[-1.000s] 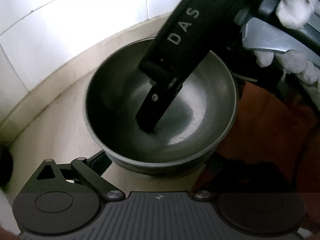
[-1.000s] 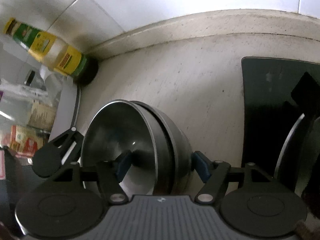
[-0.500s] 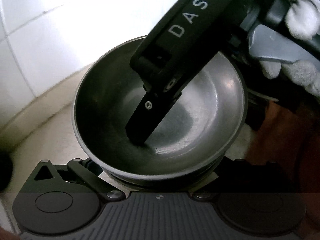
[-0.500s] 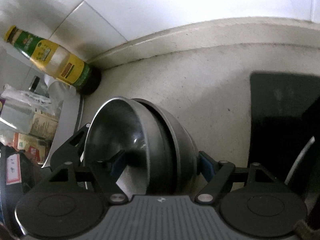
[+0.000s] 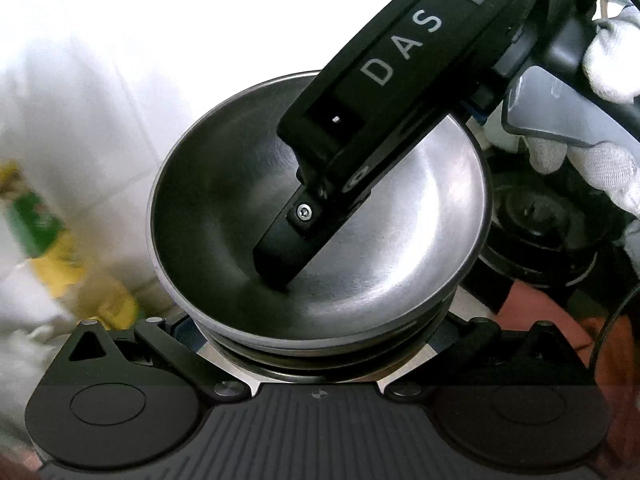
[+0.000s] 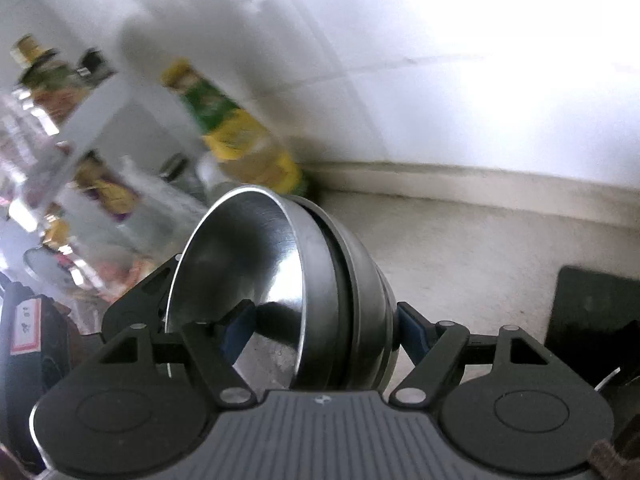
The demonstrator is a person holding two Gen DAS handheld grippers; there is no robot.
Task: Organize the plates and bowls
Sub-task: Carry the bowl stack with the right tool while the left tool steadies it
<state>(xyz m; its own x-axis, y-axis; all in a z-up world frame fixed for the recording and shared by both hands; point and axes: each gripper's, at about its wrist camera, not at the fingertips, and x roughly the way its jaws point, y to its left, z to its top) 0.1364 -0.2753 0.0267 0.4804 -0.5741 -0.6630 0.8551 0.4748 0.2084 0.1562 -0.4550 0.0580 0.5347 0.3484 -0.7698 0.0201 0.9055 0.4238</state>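
A stack of nested steel bowls (image 5: 420, 220) hangs in the air, held from two sides. My left gripper (image 5: 314, 332) is shut on the stack's lower part, a blue pad at each side of it. The right gripper (image 6: 324, 320) is shut on the stack's wall (image 6: 360, 280), one pad inside the top bowl (image 6: 248, 248) and the other against the outermost bowl. In the left wrist view the right gripper's inner finger (image 5: 288, 248) reaches down to the bowl's bottom, and a white-gloved hand (image 5: 608, 60) holds that gripper.
A green and yellow labelled bottle (image 6: 236, 132) stands by the white tiled wall, blurred, and shows at the left wrist view's left edge (image 5: 36, 220). Packets and jars (image 6: 60, 140) crowd the left. Below lie the beige counter (image 6: 480, 248), a black glass hob (image 6: 592, 304) and a burner (image 5: 536, 232).
Both grippers have risen with the bowl stack, lifting it off the counter. The left gripper's fingers have closed in on the stack's base. The views now tilt up toward the wall and bottle.
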